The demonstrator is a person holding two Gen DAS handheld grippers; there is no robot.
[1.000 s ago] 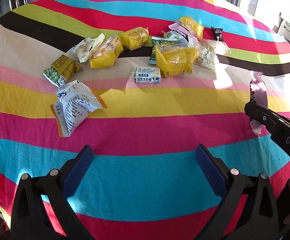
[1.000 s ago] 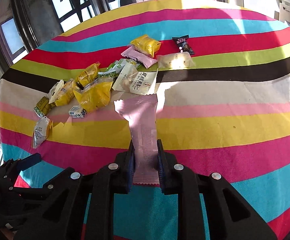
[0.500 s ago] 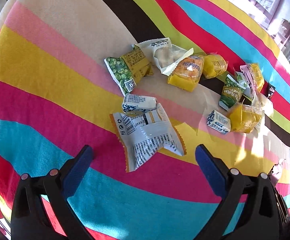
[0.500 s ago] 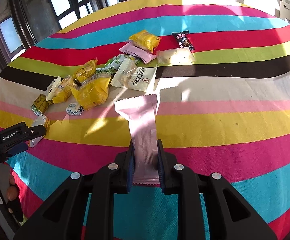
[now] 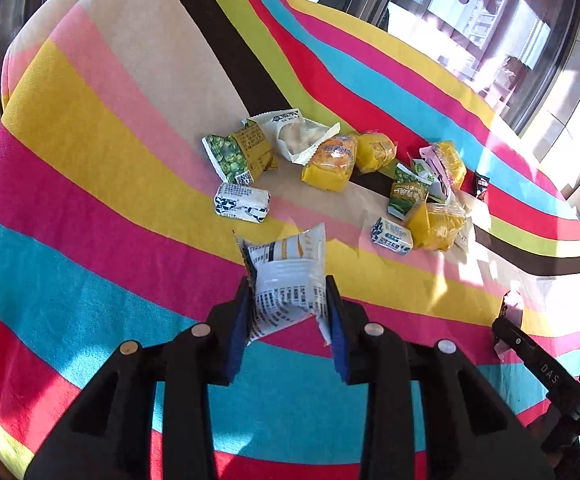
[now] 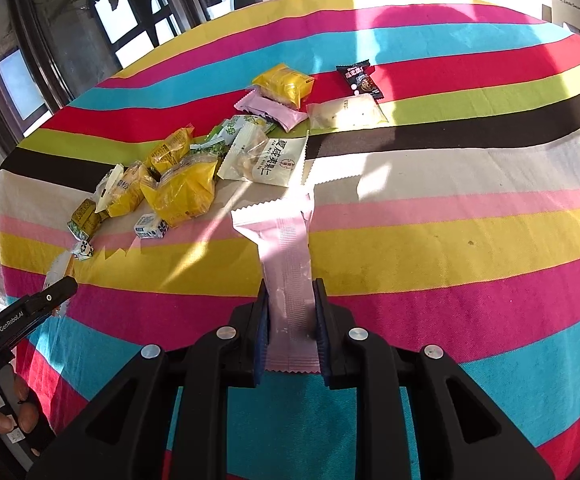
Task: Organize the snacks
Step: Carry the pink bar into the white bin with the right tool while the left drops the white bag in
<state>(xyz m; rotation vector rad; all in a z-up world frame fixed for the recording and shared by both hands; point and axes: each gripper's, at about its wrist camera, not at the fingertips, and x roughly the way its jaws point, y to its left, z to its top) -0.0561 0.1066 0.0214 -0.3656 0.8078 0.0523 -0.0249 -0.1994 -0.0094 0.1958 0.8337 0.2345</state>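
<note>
My left gripper [image 5: 287, 312] is shut on a white snack packet with orange edges [image 5: 287, 276], held over the pink stripe of the striped tablecloth [image 5: 89, 208]. My right gripper [image 6: 290, 328] is shut on a long pale pink wrapper [image 6: 283, 256] that points toward the pile. The loose snack pile lies beyond: a green pea packet [image 5: 235, 156], a small blue-white packet [image 5: 241, 203], yellow cake packets [image 5: 332, 162], and in the right wrist view a white Chinese-lettered packet [image 6: 267, 158] and a yellow bag [image 6: 185, 190].
A black candy packet [image 6: 358, 80], a clear white packet [image 6: 346, 112], a pink packet [image 6: 271, 110] and a yellow packet [image 6: 283, 82] lie at the far side. Windows ring the table. The left gripper's tip [image 6: 55, 294] shows at the right wrist view's left edge.
My left gripper swung over to the white orange-edged packet, closed on it and now holds it. My right gripper kept its hold on the pink wrapper, almost still.
</note>
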